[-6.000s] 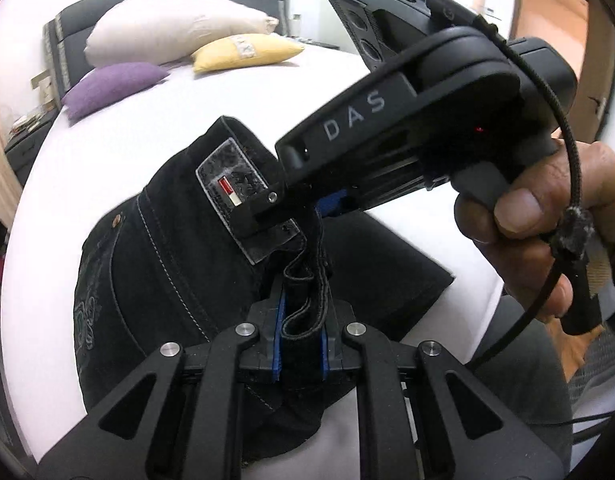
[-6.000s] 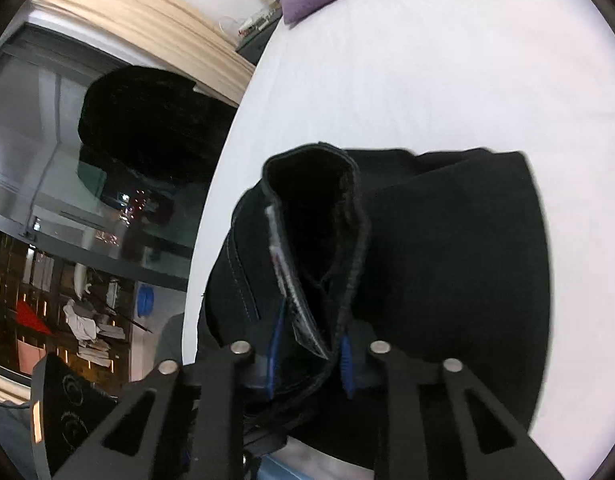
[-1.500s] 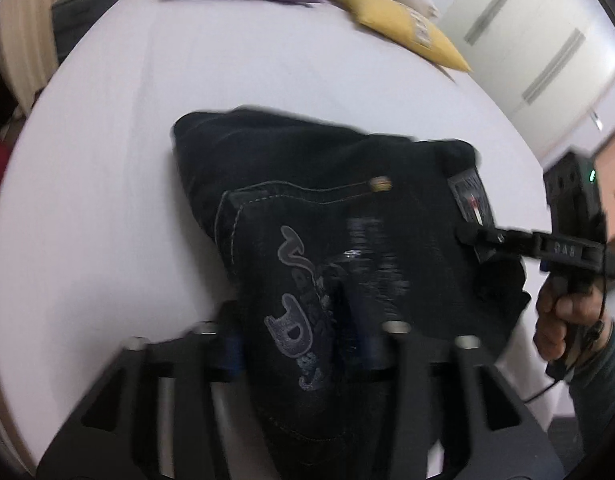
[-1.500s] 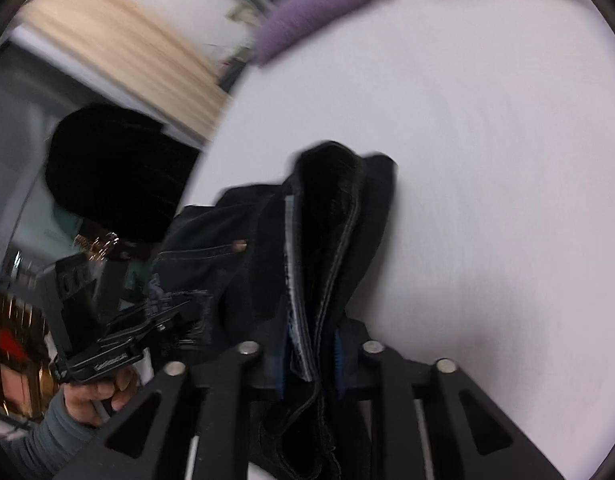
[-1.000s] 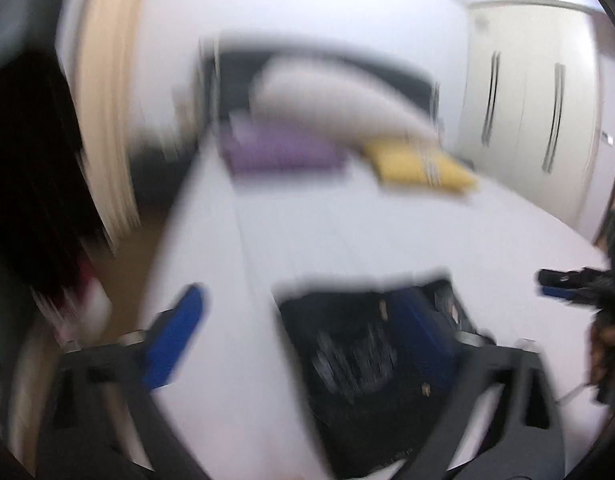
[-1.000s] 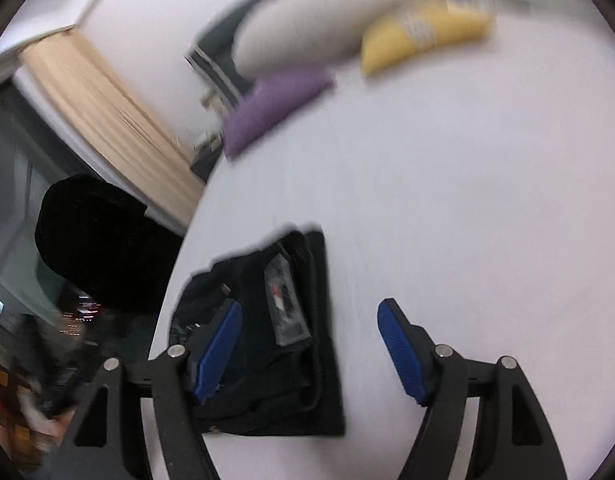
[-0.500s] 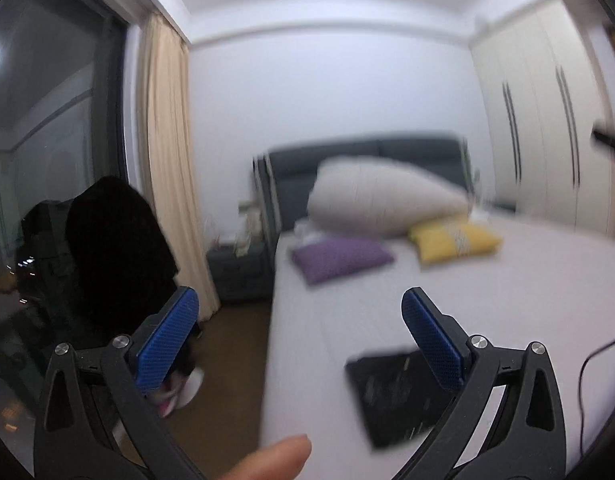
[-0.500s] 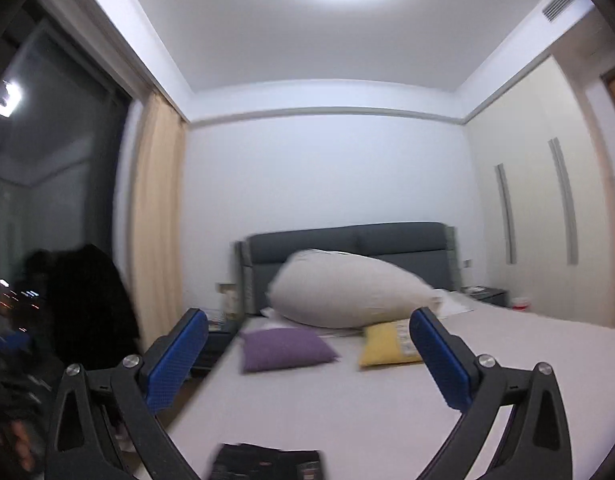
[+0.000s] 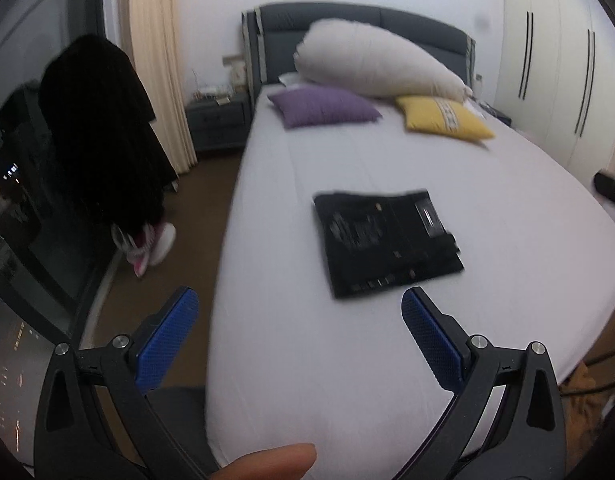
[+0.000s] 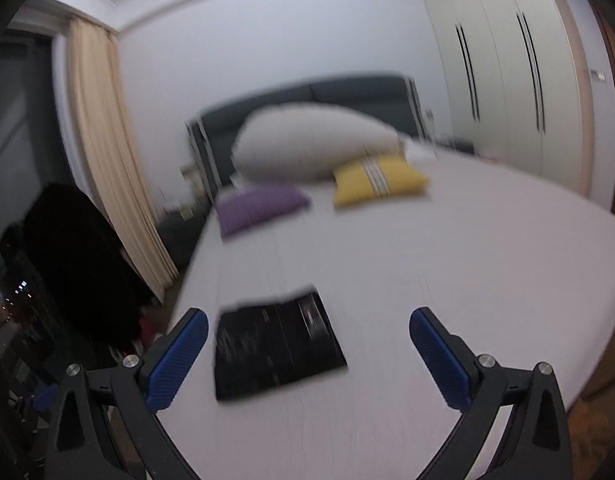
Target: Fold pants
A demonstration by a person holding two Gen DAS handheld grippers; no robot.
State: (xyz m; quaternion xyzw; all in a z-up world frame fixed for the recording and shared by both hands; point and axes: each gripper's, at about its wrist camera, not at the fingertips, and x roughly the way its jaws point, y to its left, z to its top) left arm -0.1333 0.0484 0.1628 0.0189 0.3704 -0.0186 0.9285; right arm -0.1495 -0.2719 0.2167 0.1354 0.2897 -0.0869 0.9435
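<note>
The black pants (image 9: 383, 236) lie folded into a flat rectangle on the white bed (image 9: 347, 360), a label patch showing at their right end. In the right wrist view the same pants (image 10: 273, 346) lie near the bed's left edge, blurred. My left gripper (image 9: 299, 332) is open, held back from the pants above the bed's near end, nothing between its blue pads. My right gripper (image 10: 307, 354) is open too, wide, well clear above the bed. A fingertip (image 9: 267, 462) shows at the bottom of the left wrist view.
A large white pillow (image 9: 371, 64), a purple cushion (image 9: 323, 108) and a yellow cushion (image 9: 443, 120) lie at the headboard. Left of the bed are a nightstand (image 9: 217, 120), a cream curtain (image 9: 155, 60), dark clothes hanging (image 9: 95, 132) and shoes (image 9: 147, 244). Wardrobes (image 9: 555, 60) line the right wall.
Both grippers let go of the pants and opened, then pulled back and up. The pants now lie folded and small on the bed. Both views dipped toward the bed in the last half second.
</note>
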